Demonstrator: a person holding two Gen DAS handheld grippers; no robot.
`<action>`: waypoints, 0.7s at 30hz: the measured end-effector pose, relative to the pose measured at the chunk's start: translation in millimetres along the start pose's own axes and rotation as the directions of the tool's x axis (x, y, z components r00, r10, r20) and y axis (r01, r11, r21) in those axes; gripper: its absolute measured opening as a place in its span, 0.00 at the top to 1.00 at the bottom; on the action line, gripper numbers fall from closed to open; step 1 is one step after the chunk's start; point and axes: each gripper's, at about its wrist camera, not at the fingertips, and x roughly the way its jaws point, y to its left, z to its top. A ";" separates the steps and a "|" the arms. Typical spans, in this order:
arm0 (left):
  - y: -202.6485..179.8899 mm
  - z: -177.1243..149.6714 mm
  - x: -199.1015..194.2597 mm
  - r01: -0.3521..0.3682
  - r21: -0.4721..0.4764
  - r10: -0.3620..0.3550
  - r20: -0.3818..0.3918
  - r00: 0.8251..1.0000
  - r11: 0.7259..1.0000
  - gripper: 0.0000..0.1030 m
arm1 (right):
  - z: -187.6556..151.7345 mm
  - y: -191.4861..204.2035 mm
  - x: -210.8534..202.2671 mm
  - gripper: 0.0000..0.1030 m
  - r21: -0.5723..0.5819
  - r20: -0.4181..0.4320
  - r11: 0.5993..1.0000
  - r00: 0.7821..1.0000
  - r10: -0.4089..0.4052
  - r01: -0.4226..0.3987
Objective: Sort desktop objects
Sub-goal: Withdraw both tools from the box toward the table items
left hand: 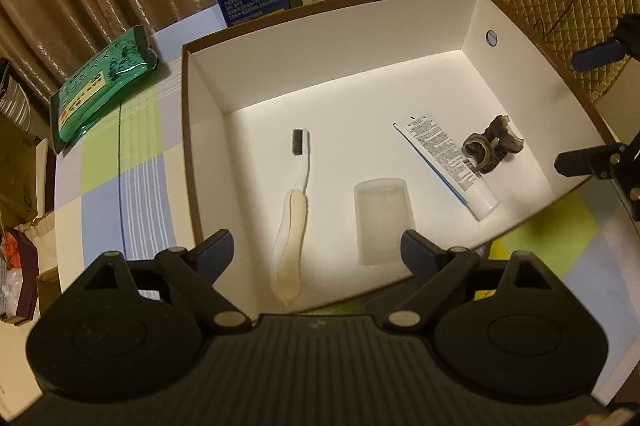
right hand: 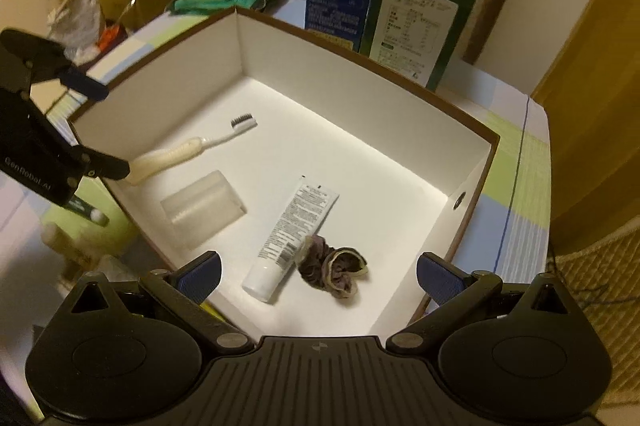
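Box (left hand: 472,26) on the checked surface (left hand: 120,162) holds a toothbrush (left hand: 294,206), cup (left hand: 382,218), tube (left hand: 450,162) and scrunchie (left hand: 492,142), all lying apart except tube and scrunchie, which touch. Left gripper (left hand: 318,254) and right gripper (right hand: 318,276) hover above, jaws wide and empty.
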 end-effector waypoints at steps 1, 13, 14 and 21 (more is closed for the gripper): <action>0.2 -2.2 -3.0 -0.001 -0.001 0.001 0.003 1.000 1.000 0.14 | -1.2 0.7 -1.8 0.02 0.007 0.003 1.000 1.000 -0.003 0.003; 6.4 -30.3 -58.2 0.011 -0.059 -0.004 0.125 0.992 0.998 0.14 | -21.0 10.2 -39.1 0.02 0.118 0.101 0.992 0.994 -0.046 0.034; 7.0 -33.4 -63.2 0.010 -0.063 -0.002 0.135 0.991 0.998 0.14 | -23.4 11.8 -42.6 0.02 0.126 0.108 0.991 0.993 -0.050 0.036; 13.8 -62.2 -91.6 0.000 -0.100 0.017 0.171 0.985 0.995 0.14 | -45.0 28.6 -63.1 0.02 0.166 0.137 0.986 0.990 -0.040 0.016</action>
